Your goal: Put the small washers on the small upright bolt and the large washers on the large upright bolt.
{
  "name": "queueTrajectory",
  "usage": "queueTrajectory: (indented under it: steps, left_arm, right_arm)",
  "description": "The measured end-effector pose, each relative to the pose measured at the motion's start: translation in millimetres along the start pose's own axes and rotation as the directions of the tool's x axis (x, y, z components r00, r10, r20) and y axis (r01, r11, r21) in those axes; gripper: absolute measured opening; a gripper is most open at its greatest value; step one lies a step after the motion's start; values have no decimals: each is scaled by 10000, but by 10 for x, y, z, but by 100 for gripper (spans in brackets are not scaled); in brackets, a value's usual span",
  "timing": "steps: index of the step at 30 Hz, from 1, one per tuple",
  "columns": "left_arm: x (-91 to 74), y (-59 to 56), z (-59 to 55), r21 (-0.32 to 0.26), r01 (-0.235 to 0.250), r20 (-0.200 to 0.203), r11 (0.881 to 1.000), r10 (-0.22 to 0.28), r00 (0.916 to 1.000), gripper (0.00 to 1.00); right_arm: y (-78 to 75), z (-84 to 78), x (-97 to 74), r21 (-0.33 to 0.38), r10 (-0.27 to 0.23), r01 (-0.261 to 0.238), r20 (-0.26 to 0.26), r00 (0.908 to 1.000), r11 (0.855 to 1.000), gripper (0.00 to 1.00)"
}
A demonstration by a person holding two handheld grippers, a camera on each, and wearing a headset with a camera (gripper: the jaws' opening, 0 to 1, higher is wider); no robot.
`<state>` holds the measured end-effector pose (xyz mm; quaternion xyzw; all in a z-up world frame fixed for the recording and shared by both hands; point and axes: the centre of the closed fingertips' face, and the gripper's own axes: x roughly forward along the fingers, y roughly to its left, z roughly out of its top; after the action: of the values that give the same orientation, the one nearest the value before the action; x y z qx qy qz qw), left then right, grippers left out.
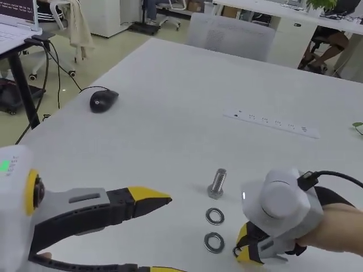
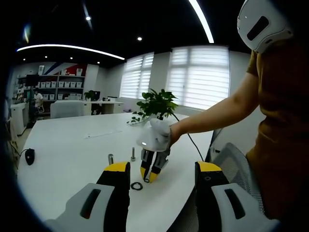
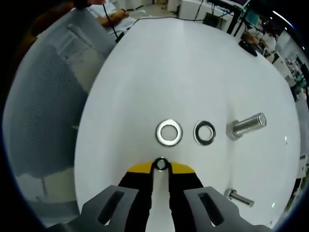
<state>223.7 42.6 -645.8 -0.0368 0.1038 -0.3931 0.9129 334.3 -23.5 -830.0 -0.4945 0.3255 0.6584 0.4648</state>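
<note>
The large bolt (image 1: 216,183) stands upright on the white table (image 1: 170,113). Two large washers (image 1: 214,216) (image 1: 214,242) lie flat just in front of it. My right gripper (image 1: 244,250) is tipped down to the table beside the nearer washer. In the right gripper view it (image 3: 161,170) is shut on a small washer (image 3: 161,164) at its yellow tips, with the large washers (image 3: 169,132) (image 3: 204,132), the large bolt (image 3: 246,125) and the small bolt (image 3: 239,197) ahead. My left gripper (image 1: 159,233) hovers open and empty at the lower left, facing the right gripper (image 2: 152,171) and both bolts (image 2: 110,158) (image 2: 133,154).
A black mouse (image 1: 103,101) lies far left on the table and a white power strip (image 1: 272,122) lies across the back right. A grey chair (image 1: 227,37) stands behind the far edge. The table's near edge runs close to the washers.
</note>
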Motion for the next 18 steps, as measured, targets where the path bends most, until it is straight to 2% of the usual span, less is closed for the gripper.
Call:
queueTrajectory:
  steps: [3, 7, 18]
  left_arm:
    - [5, -6, -3, 13, 13, -46, 10000, -13, 10000, 53]
    - [12, -7, -5, 3, 38, -62, 10000, -38, 10000, 53]
    - [81, 8, -37, -10, 197, -215, 9998, -197, 9996, 53]
  right_arm:
    - [0, -30, -13, 34, -7, 7, -59, 10000, 10000, 12]
    - [-40, -46, -88, 249, -112, 109, 124, 9999, 9996, 12]
    - [-325, -324, -444, 960, -918, 912, 10, 9958, 9912, 12]
